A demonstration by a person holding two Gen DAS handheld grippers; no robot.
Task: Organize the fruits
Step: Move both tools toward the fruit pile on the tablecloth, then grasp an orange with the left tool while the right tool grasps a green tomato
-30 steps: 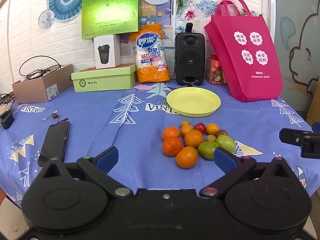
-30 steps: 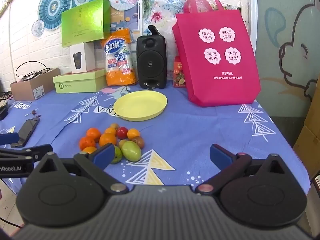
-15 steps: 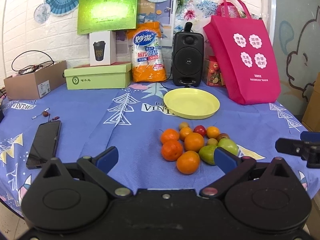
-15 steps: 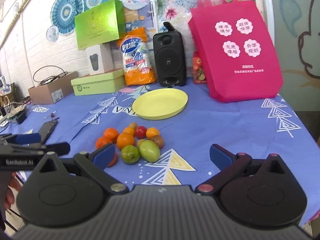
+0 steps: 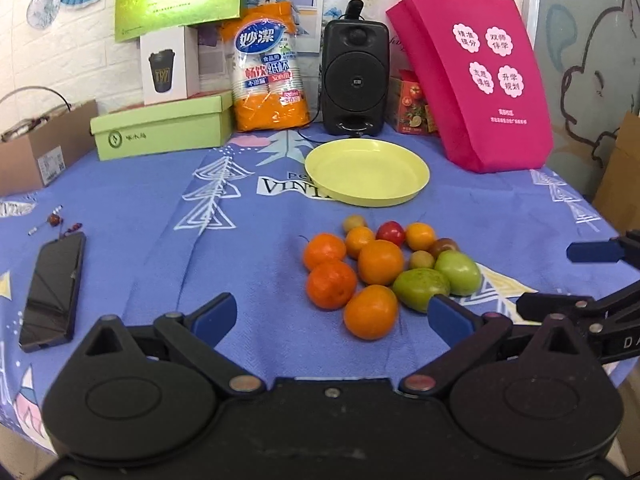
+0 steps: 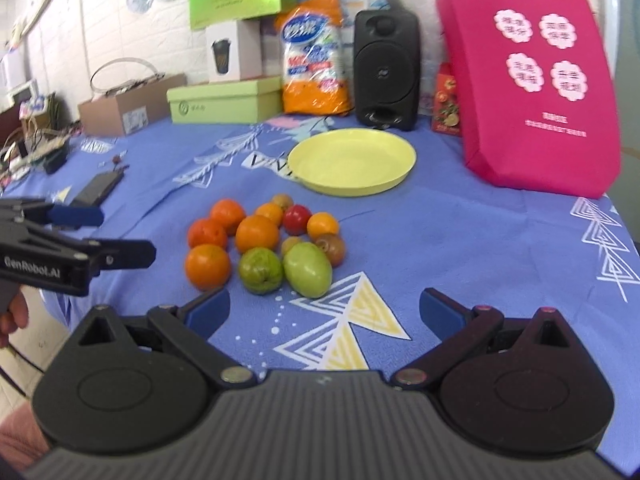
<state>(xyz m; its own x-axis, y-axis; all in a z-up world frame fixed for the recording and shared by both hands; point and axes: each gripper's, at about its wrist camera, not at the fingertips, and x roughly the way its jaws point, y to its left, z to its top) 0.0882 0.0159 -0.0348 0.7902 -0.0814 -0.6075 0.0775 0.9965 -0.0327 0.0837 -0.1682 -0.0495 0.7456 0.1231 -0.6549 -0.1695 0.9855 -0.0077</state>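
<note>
- Nearest to us, both tools are released: the left gripper (image 5: 330,316) has its blue pads spread wide with nothing between them, and the right gripper (image 6: 324,312) is spread just as wide and equally empty.
- Just ahead of the left gripper's gap, a little right of its centre line, lies the nearest orange (image 5: 371,312), the front fruit of the cluster; from this side it is the fruit we judge easiest to reach.
- From the right gripper, the whole pile sits ahead and left of centre. Its closest pieces are the two green fruits, the rounder green fruit (image 6: 260,265) and the oval green fruit (image 6: 308,264), lying side by side and touching.
- The oval one's long axis runs slantwise, from far-left to near-right in the right view, so we judge a grip across its short width would suit better than one along its length.
- Behind these, the remaining oranges and small fruits, among them a red fruit (image 5: 390,233), are bunched close together on the blue tablecloth (image 5: 140,208).
- Farther still, beyond the pile and apart from it, stands the yellow plate (image 5: 416,184), holding nothing; we take it as the likely destination.
</note>
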